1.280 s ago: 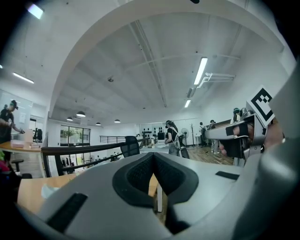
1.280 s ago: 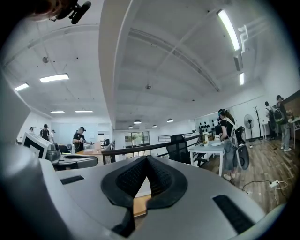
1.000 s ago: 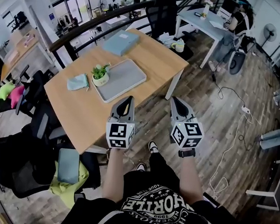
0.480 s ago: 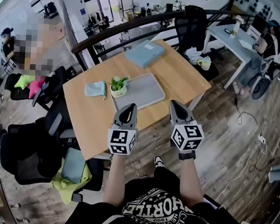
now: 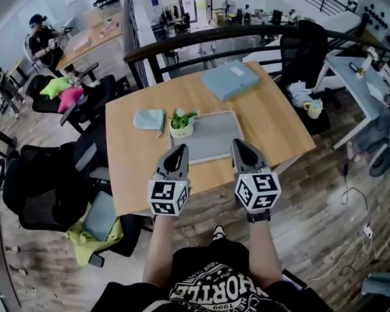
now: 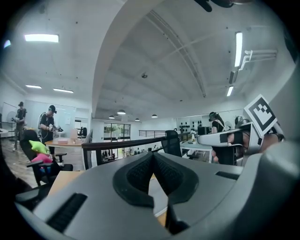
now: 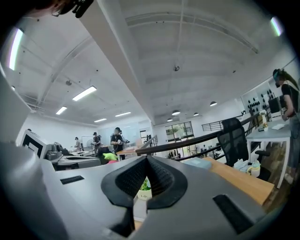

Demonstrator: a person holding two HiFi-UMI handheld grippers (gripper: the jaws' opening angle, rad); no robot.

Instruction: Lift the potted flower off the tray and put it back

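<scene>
The potted flower (image 5: 182,123), a small white pot with green leaves, stands on the left end of the grey tray (image 5: 215,139) in the middle of the wooden table (image 5: 132,168). My left gripper (image 5: 180,148) and right gripper (image 5: 237,143) hang side by side over the table's near edge, short of the tray. Both are shut with nothing between the jaws and point level toward the table. The left gripper (image 6: 153,154) shows its closed pads in the left gripper view. Below the closed tips of the right gripper (image 7: 147,158), the pot (image 7: 144,190) shows ahead.
A light blue cloth (image 5: 148,119) lies left of the pot, and a blue flat box (image 5: 230,79) sits at the table's far side. Black office chairs (image 5: 47,187) crowd the left. A dark railing (image 5: 208,36) runs behind the table; a white desk (image 5: 359,66) stands at right.
The table has swung from upper left to straight ahead and nearer. Both grippers have come up to its near edge, side by side, jaws still shut.
</scene>
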